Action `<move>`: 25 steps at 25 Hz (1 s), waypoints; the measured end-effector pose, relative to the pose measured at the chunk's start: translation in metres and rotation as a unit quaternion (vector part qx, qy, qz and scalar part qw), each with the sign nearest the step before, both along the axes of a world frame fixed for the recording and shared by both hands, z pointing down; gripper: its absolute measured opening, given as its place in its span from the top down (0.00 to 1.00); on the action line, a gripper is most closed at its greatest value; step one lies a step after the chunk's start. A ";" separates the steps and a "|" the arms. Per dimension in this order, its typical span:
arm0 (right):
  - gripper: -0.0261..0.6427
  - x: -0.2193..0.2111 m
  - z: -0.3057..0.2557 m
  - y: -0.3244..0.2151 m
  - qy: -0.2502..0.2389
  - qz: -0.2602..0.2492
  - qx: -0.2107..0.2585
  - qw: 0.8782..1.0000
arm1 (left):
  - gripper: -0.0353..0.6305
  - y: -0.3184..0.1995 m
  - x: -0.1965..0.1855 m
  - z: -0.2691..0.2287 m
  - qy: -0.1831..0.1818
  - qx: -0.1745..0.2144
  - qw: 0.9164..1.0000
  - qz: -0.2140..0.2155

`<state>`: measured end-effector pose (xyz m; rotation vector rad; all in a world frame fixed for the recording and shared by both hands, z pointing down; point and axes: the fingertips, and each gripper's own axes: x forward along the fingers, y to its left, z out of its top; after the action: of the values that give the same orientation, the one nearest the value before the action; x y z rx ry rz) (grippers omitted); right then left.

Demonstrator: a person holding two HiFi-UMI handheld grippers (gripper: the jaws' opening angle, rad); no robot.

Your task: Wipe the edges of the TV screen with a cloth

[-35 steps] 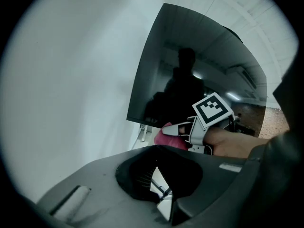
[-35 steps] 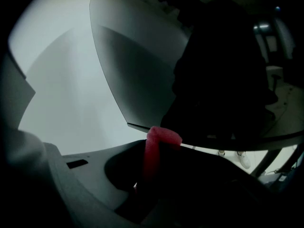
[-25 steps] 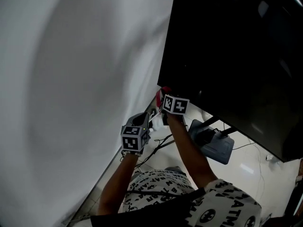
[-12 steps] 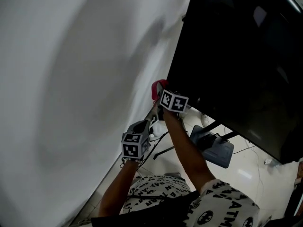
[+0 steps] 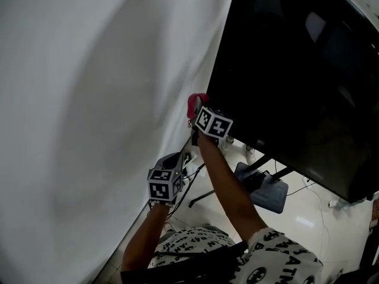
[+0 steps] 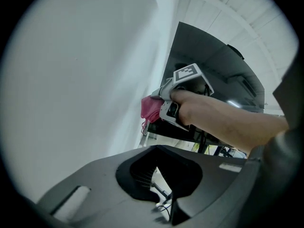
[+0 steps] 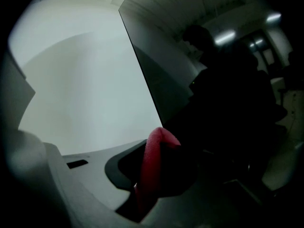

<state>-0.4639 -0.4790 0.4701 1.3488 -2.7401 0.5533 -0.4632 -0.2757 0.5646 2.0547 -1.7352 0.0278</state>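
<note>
A big black TV screen (image 5: 296, 70) fills the right of the head view, next to a white wall. My right gripper (image 5: 196, 115) is shut on a red cloth (image 5: 196, 103) and holds it against the TV's lower left corner. In the right gripper view the cloth (image 7: 156, 163) bulges between the jaws, with the TV's left edge (image 7: 142, 75) running up ahead. My left gripper (image 5: 177, 161) hangs lower, near the wall, shut with nothing in it. Its own view shows the right gripper (image 6: 164, 106), the pink cloth (image 6: 150, 108) and the TV (image 6: 213, 65) above its jaws (image 6: 159, 175).
The white wall (image 5: 89, 99) stands close on the left. Below the TV are a grey stand base (image 5: 263, 185) with black legs and loose cables (image 5: 198, 176) on the pale floor. My patterned shirt (image 5: 237, 259) fills the bottom of the head view.
The right gripper has carried the cloth from under the TV's bottom edge up and left, round its lower left corner. The left gripper has sunk a little.
</note>
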 end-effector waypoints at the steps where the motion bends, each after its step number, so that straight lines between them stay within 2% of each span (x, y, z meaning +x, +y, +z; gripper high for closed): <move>1: 0.87 -0.001 -0.011 0.001 -0.005 -0.001 0.006 1.000 | 0.94 -0.004 -0.004 -0.010 -0.005 0.007 1.000 -0.004; 7: 0.87 -0.006 -0.078 0.007 -0.055 -0.010 0.015 0.998 | 0.94 -0.028 -0.016 -0.089 -0.043 0.065 0.997 -0.014; 12: 0.87 -0.014 -0.131 0.007 -0.066 -0.013 0.040 0.997 | 0.94 -0.049 -0.027 -0.154 -0.077 0.099 0.992 -0.026; 19: 0.87 -0.010 -0.185 0.012 -0.045 0.005 0.110 0.993 | 0.94 -0.064 -0.036 -0.198 -0.084 0.143 0.985 -0.042; 25: 0.87 -0.014 -0.266 0.018 -0.062 0.015 0.175 0.983 | 0.94 -0.060 -0.043 -0.239 -0.082 0.186 0.978 -0.039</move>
<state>-0.4774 -0.4608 0.2037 1.4680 -3.0307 0.1618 -0.5057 -0.3357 0.3255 2.2969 -2.0496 -0.1679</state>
